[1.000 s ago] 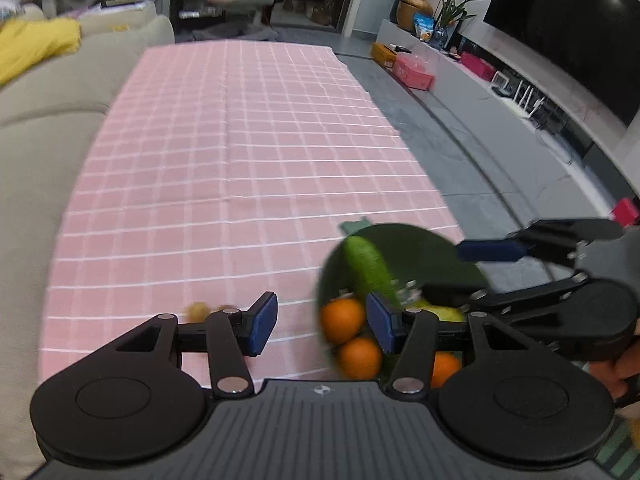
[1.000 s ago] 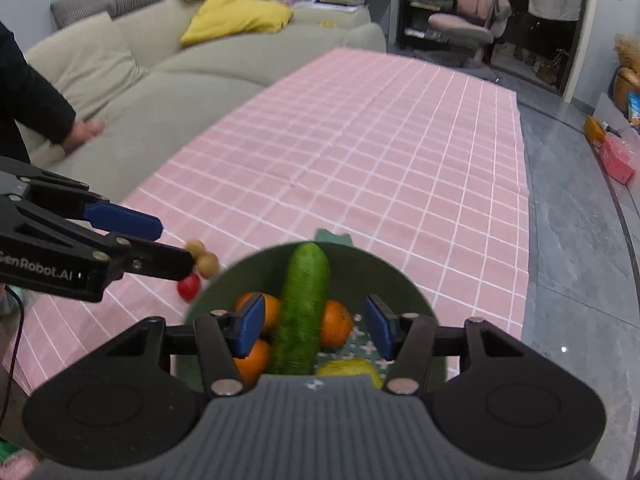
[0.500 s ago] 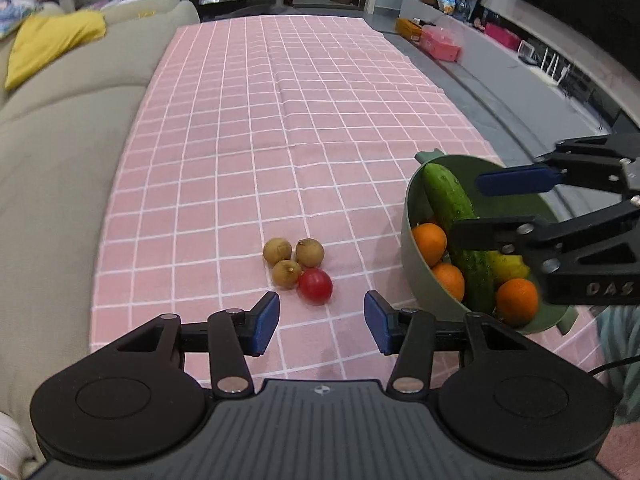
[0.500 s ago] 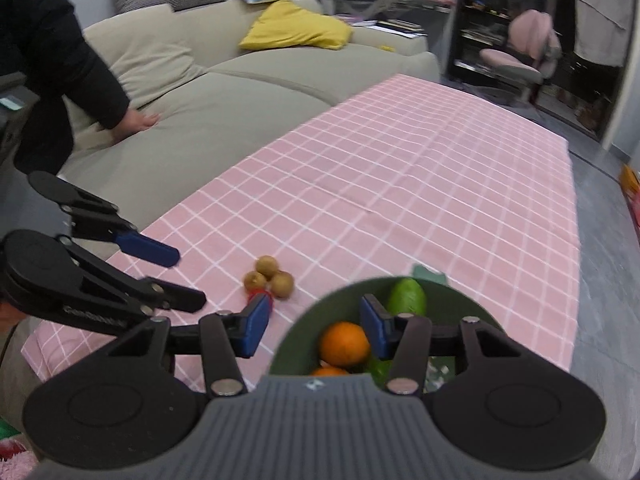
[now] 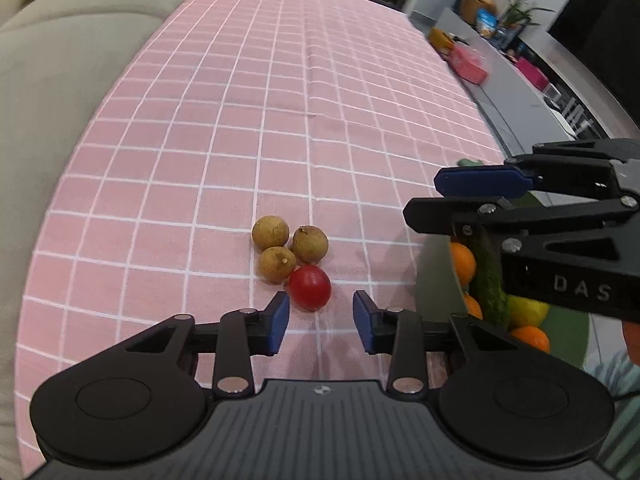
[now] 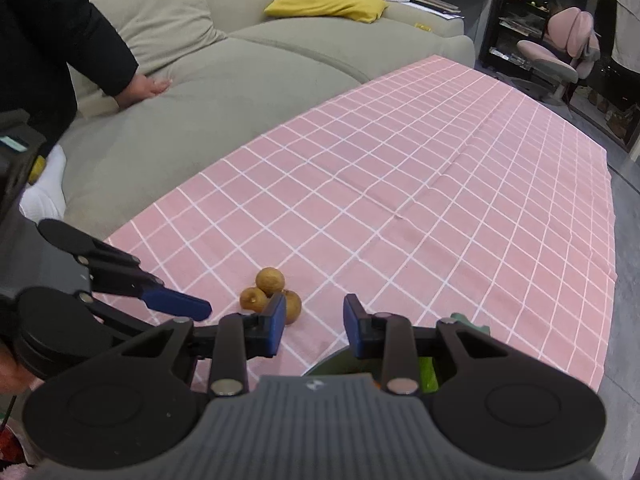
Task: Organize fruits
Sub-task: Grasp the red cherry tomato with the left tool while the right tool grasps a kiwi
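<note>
Three brown longans [image 5: 270, 233] and a red cherry tomato [image 5: 310, 288] lie together on the pink checked cloth [image 5: 248, 112]. My left gripper [image 5: 320, 320] hovers just short of the tomato, its jaws closing with nothing pressed between the pads. A green bowl [image 5: 436, 280] at the right holds oranges [image 5: 462, 260], a cucumber [image 5: 490, 280] and a lemon [image 5: 526, 310]. My right gripper [image 5: 424, 199] hangs over the bowl's near rim. In the right wrist view my right gripper [image 6: 314, 328] is closing on empty air, beside the longans [image 6: 270, 280].
A beige sofa [image 6: 248, 92] runs along the table's left side, and a person's hand [image 6: 140, 90] rests on it. The cloth stretches far ahead of the fruits. A grey floor [image 6: 624, 320] lies past the right edge. The bowl rim [image 6: 332, 360] sits right under my right gripper.
Both views swung away from the bowl toward the loose fruits. The left gripper came down close to the tomato. Both pairs of jaws narrowed.
</note>
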